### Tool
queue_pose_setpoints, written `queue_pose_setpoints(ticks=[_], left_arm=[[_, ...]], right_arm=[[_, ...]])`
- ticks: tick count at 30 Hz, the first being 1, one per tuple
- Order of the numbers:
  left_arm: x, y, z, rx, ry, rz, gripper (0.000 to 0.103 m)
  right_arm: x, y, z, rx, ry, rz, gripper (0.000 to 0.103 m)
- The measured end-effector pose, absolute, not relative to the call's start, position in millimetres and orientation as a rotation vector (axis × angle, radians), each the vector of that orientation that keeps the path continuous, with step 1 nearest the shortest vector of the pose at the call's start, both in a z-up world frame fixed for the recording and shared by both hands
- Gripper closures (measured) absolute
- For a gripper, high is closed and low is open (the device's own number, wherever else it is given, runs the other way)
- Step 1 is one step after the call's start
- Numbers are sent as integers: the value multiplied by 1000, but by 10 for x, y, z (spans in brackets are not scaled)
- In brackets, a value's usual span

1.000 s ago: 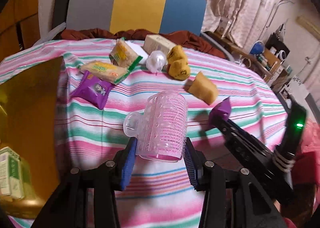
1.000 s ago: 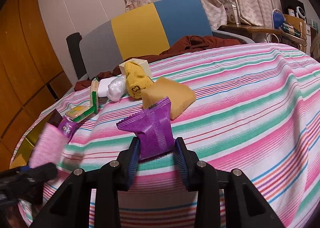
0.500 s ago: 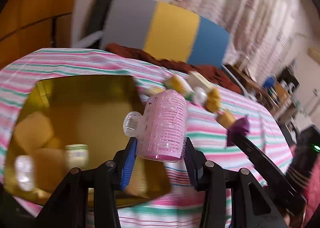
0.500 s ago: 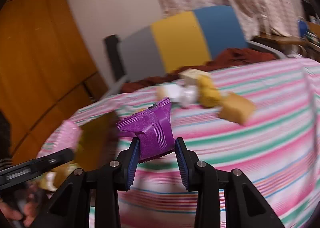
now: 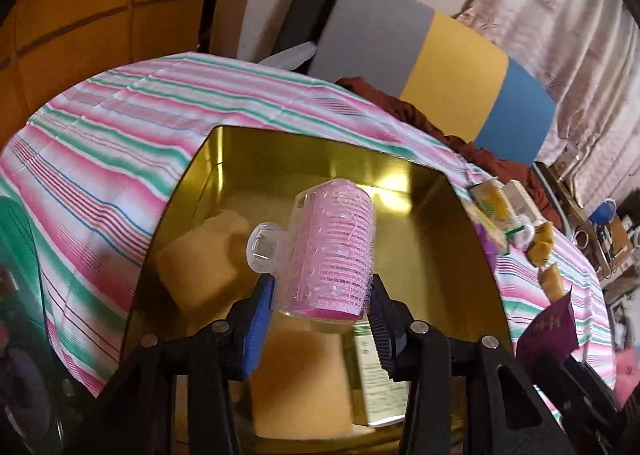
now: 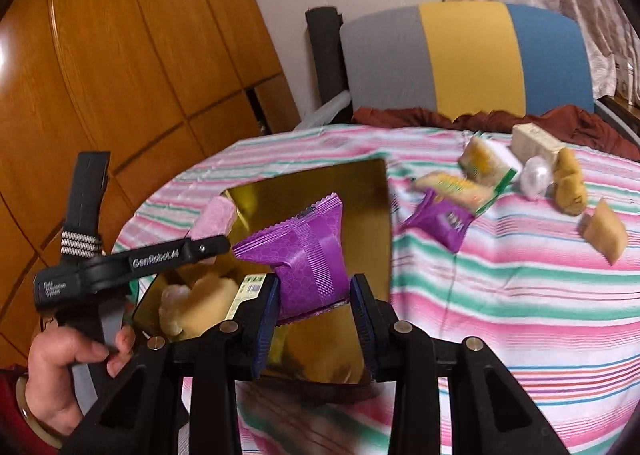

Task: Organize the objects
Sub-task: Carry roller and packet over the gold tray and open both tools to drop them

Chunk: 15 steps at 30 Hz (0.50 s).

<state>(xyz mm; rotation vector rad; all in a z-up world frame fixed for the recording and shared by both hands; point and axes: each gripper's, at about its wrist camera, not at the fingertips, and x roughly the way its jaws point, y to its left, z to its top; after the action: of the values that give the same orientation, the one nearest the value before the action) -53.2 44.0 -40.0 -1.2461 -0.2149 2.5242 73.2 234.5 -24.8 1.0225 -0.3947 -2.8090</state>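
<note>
My left gripper [image 5: 320, 307] is shut on a pink hair roller [image 5: 330, 247] and holds it above the gold box [image 5: 452, 239]. The box holds tan sponges [image 5: 200, 255] and a green-and-white carton [image 5: 370, 371]. My right gripper [image 6: 314, 307] is shut on a purple snack packet [image 6: 304, 251], over the near right part of the gold box [image 6: 372, 223]. The right wrist view also shows the left gripper [image 6: 208, 235] with the pink roller [image 6: 214, 219], held by a hand [image 6: 60, 371]. The purple packet [image 5: 550, 329] appears at the right of the left wrist view.
On the striped tablecloth [image 6: 500, 295] right of the box lie another purple packet [image 6: 440, 221], yellow-green snack packs [image 6: 460, 185], a white ball [image 6: 534, 177], a yellow toy [image 6: 570, 183], a tan sponge [image 6: 604, 235] and a cream box [image 6: 534, 143]. A grey-yellow-blue chair [image 6: 468, 55] stands behind.
Both grippers swung left from over the tablecloth to above the gold box, each keeping its grip. The loose items now sit far to the right.
</note>
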Motion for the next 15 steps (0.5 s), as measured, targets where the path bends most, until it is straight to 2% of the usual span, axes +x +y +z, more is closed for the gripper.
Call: queue_pose_setpoints(ticks=[11,14,15], left_arm=[[-637,469,-554,-1304,-191,2500,56],[-639,463,-562,-1311,-202,2504,50],[-623,447,-555,-1312,-217,2503,43]], right_arm=[[742,2314,-280,1071,-403,-2798,67],[717,2312,-299,1086,-407,-2793,67],[711,2309,-302,1088,-408,-2792,67]])
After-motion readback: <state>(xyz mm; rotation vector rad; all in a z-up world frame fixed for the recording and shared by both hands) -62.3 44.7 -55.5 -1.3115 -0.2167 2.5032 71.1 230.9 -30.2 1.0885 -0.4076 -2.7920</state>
